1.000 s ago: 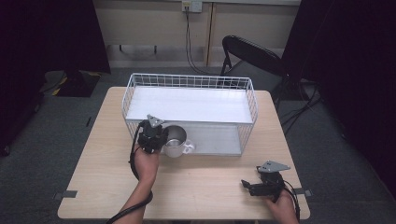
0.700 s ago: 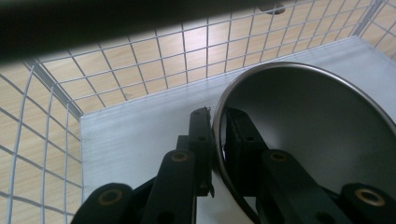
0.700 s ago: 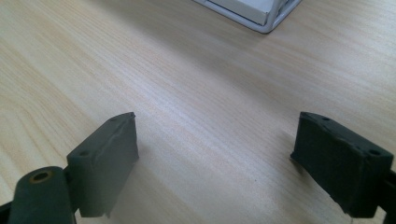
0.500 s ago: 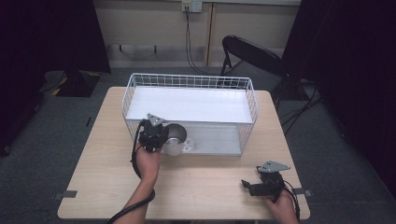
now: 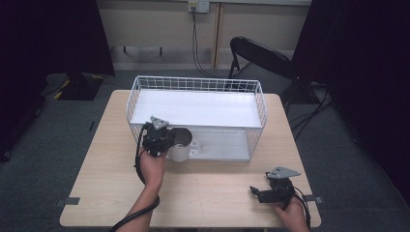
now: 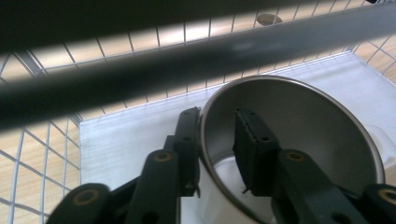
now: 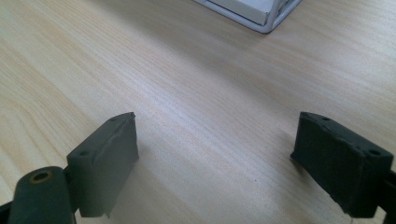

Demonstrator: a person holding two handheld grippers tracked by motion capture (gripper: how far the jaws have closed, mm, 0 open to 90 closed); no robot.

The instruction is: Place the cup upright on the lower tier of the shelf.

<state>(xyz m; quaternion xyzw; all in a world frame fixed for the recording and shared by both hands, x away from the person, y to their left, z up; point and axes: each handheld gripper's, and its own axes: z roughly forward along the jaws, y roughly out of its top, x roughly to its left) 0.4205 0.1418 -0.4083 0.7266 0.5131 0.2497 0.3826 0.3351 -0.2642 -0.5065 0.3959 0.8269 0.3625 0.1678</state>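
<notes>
On the left side of the wooden table (image 5: 111,193), the left gripper (image 5: 158,140) is pinching the rim of a metal cup (image 5: 181,145). In the left gripper view you can see how it holds on: one black jaw is inside the cup (image 6: 299,140) and the other jaw is outside, with the thin wall squeezed between them. The cup is white on the outside, shiny on the inside, and has a small handle on its side. It sits right at the front edge of the white wire basket (image 5: 196,84), low down, near the front left corner. It looks like the cup is going in through the open front, under the top bar of the basket (image 6: 196,51), and the basket's white floor (image 6: 121,140) is just under and behind it. So the picking up looks done, and the cup is almost in its place. What seems left is to push it a bit further in, set it down, and let go. I cannot tell if the cup is touching the floor yet. Far over on the right, the right gripper (image 5: 270,192) rests near the table's front edge. Its jaws are wide apart with nothing between them, just bare wood (image 7: 210,116).
</notes>
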